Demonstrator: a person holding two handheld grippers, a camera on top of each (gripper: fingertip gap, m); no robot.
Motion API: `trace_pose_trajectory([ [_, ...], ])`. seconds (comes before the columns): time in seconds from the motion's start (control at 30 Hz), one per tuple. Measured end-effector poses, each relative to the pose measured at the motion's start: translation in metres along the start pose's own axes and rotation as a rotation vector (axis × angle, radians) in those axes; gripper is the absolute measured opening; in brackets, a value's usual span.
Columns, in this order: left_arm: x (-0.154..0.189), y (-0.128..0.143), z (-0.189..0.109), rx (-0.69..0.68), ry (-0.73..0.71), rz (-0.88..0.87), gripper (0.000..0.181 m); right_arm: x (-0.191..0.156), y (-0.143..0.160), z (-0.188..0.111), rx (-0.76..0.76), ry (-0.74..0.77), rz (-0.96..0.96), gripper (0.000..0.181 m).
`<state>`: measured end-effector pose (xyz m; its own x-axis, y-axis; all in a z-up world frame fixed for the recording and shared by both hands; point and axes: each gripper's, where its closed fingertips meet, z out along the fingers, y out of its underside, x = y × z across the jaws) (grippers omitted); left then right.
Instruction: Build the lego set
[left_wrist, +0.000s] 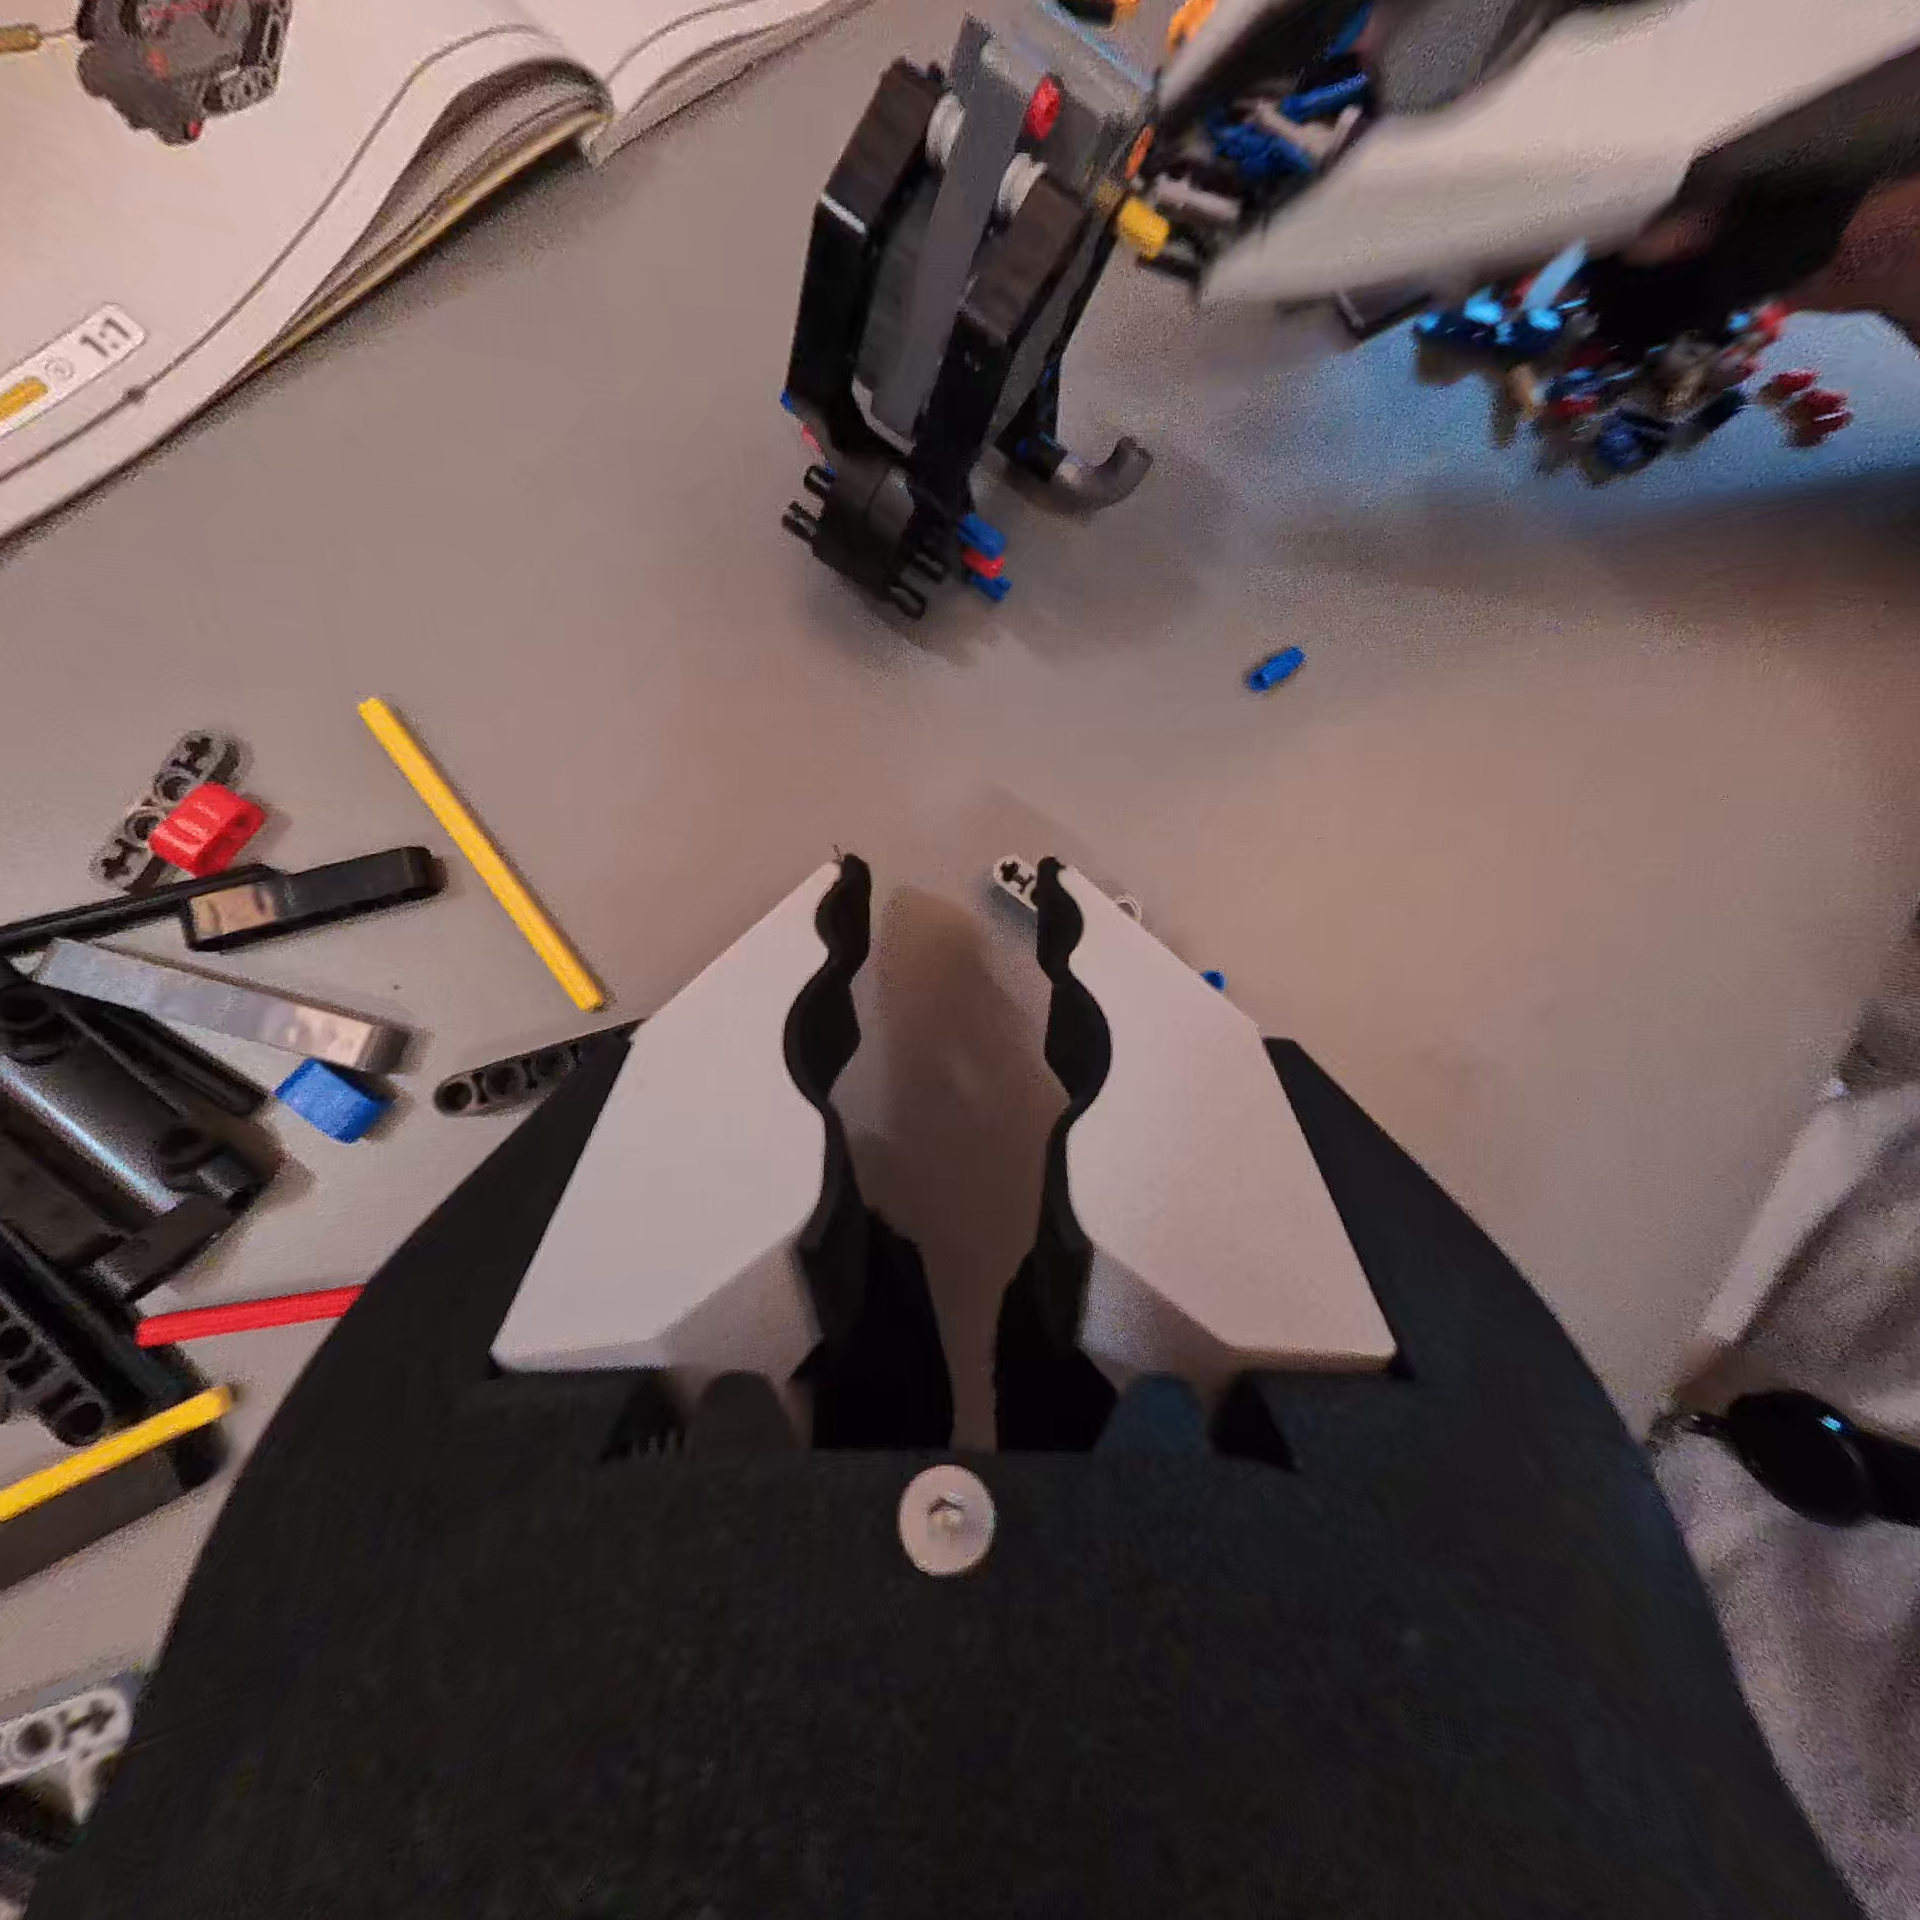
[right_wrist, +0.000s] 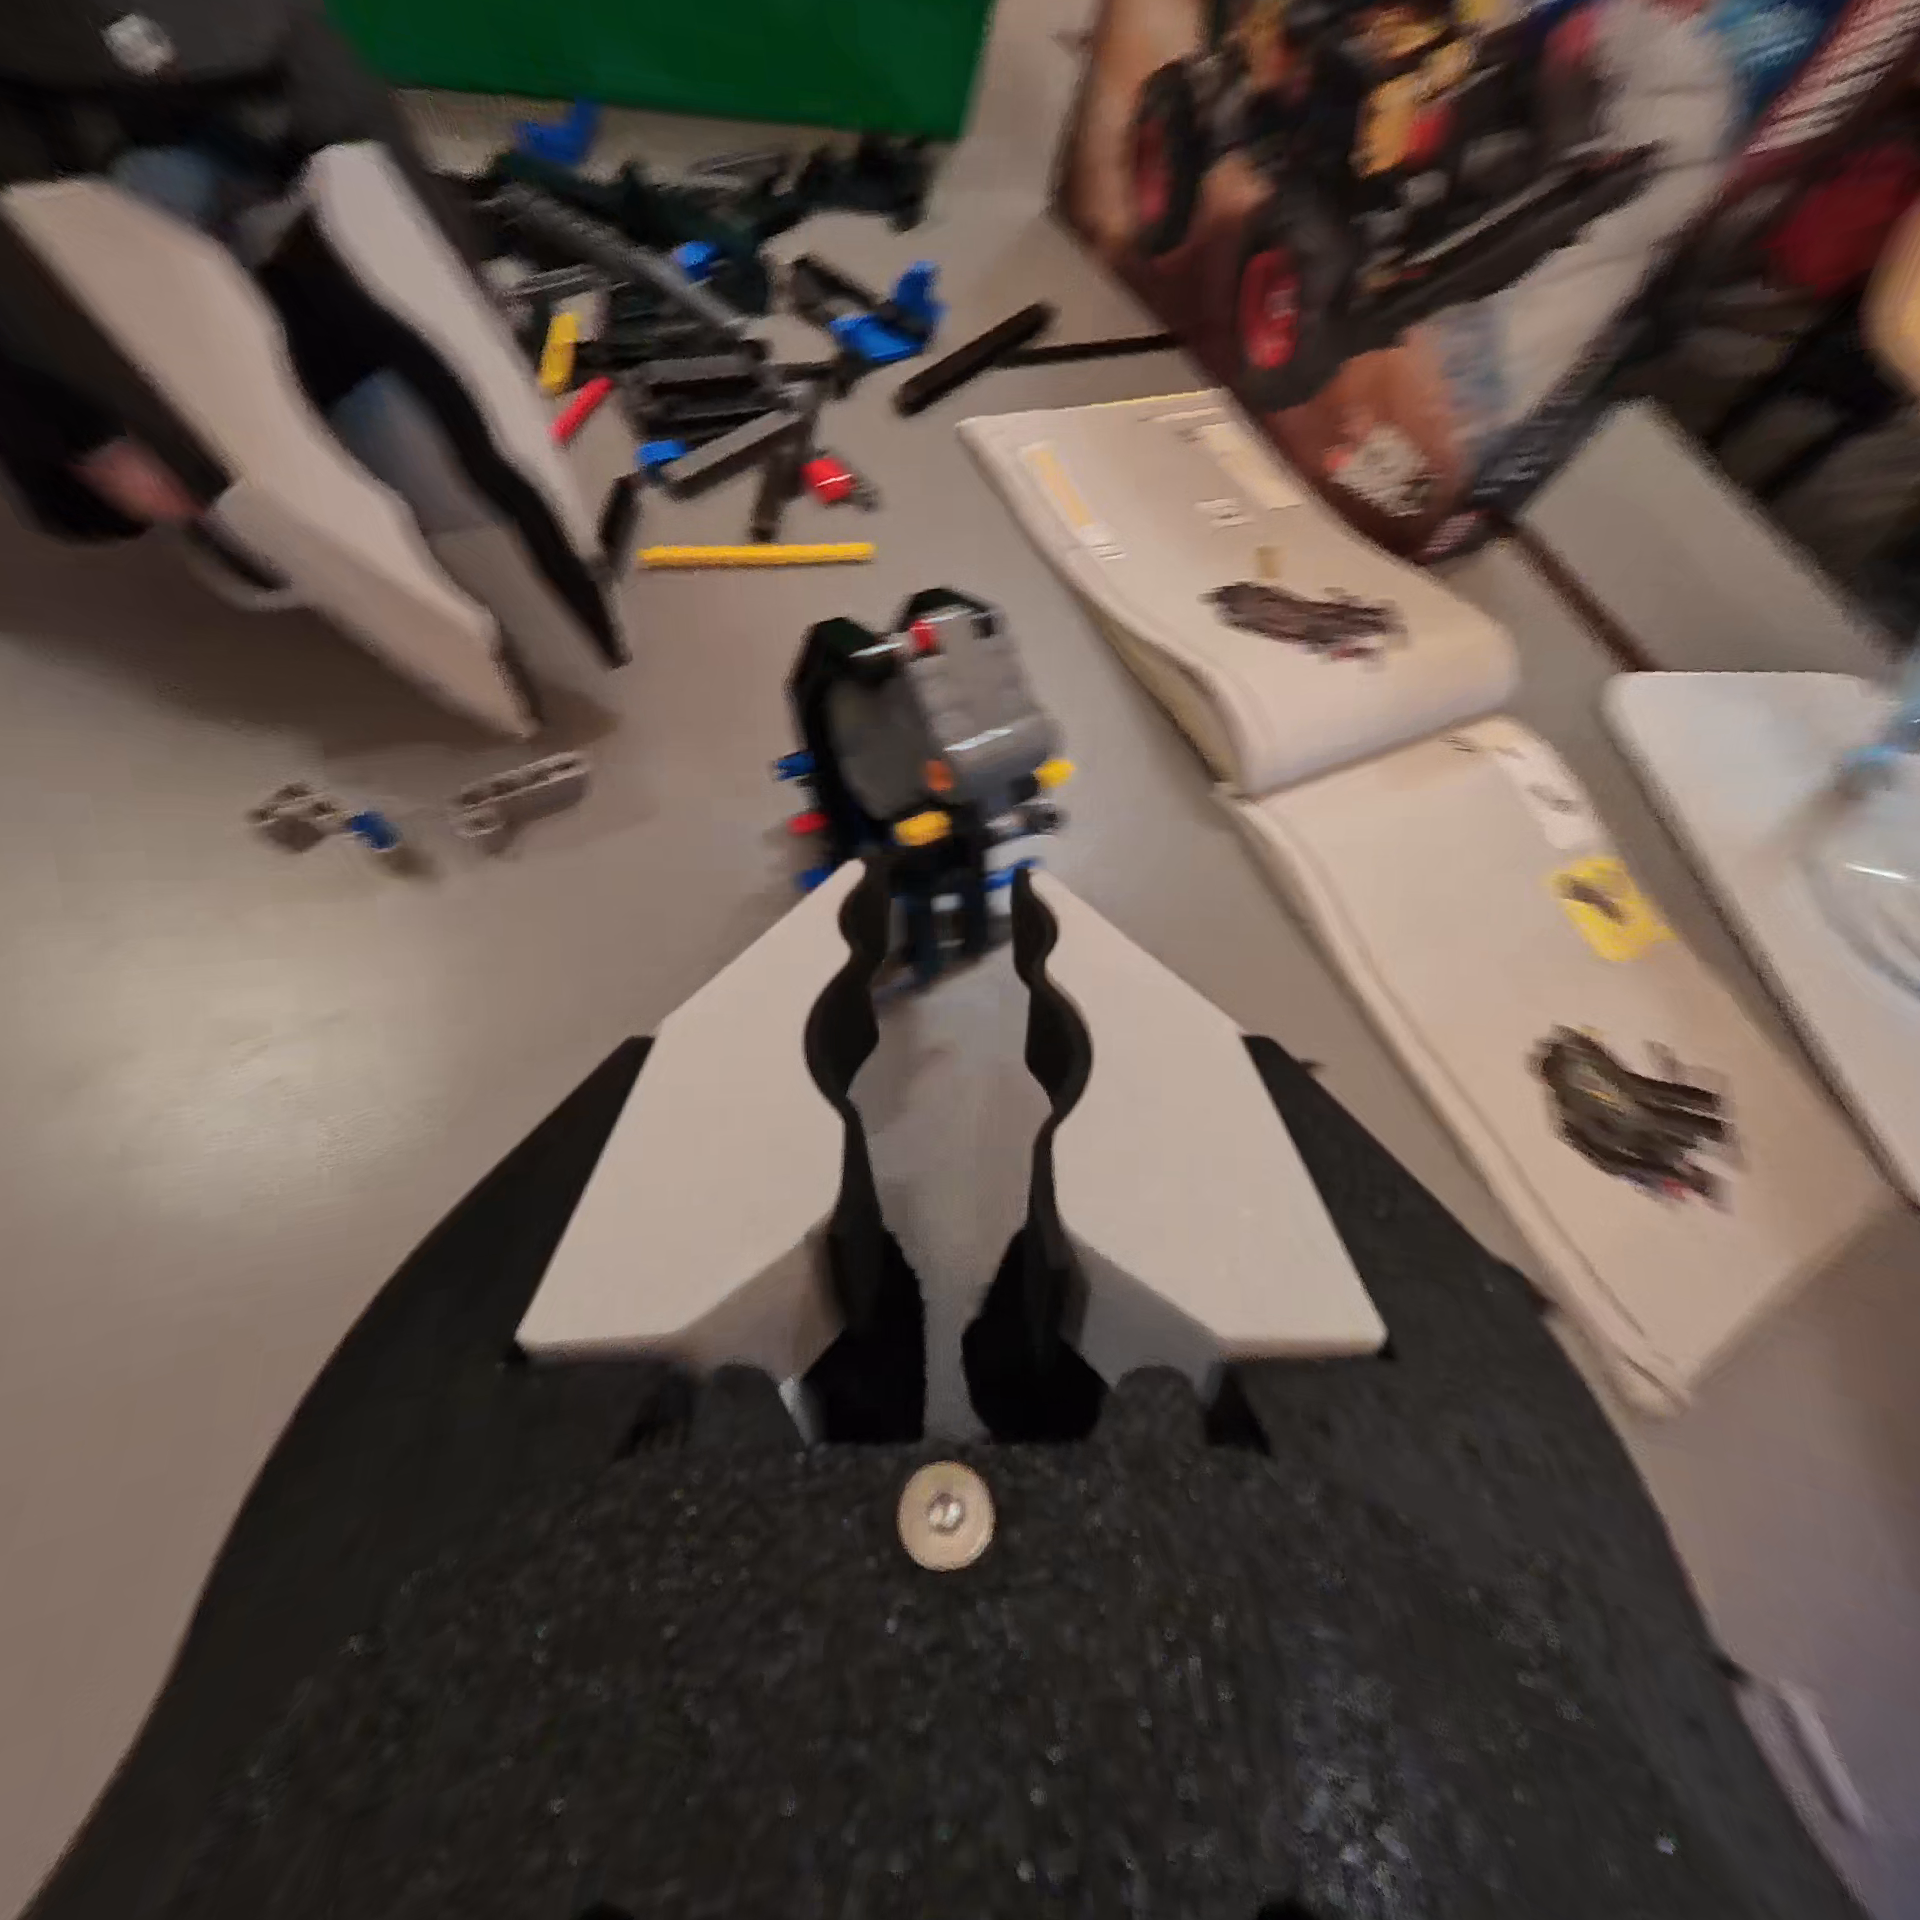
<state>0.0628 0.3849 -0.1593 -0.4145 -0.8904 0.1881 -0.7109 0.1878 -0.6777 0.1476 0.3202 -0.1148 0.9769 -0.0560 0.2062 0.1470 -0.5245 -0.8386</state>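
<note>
My left hand-held gripper (left_wrist: 948, 883) and right hand-held gripper (right_wrist: 940, 894) are both apart, empty. The black-and-grey partly built lego assembly (right_wrist: 920, 753) stands on the grey counter (left_wrist: 1351, 831), directly ahead of my right one. Judged step: approaching it; next, an aligned grasp.

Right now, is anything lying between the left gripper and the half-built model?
Mostly bare table in the left wrist view. Only one small blue pin lies off to the side between the left gripper and the model.
</note>
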Motion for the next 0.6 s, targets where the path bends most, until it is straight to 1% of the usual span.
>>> trace_pose_trajectory([
  [0.07,-0.003,0.004,0.007,-0.020,-0.056,0.003,0.030,0.029,-0.003,-0.013,0.056,0.162,0.016,0.011],
  [0.13,-0.001,0.003,0.012,-0.024,-0.070,0.002,0.030,0.043,0.001,-0.019,0.054,0.222,0.034,0.014],
  [0.2,0.000,0.002,0.013,-0.030,-0.077,0.003,0.030,0.047,0.005,-0.019,0.045,0.224,0.056,0.021],
  [0.27,0.000,0.001,0.013,-0.041,-0.087,0.012,0.030,0.044,0.005,-0.018,0.054,0.194,0.081,0.021],
  [0.33,-0.001,-0.003,0.009,-0.024,-0.096,0.011,0.029,0.039,0.007,-0.015,0.047,0.164,0.092,0.020],
  [0.43,0.000,-0.005,0.003,-0.023,-0.074,0.005,0.028,0.038,0.007,-0.014,0.044,0.171,0.077,0.018],
  [0.5,0.004,-0.001,0.004,-0.048,-0.053,0.021,0.023,0.039,0.009,-0.013,0.036,0.177,0.071,0.018],
  [0.6,0.008,0.005,0.010,-0.093,-0.036,0.001,0.025,0.042,0.009,-0.014,0.038,0.178,0.078,0.018],
])
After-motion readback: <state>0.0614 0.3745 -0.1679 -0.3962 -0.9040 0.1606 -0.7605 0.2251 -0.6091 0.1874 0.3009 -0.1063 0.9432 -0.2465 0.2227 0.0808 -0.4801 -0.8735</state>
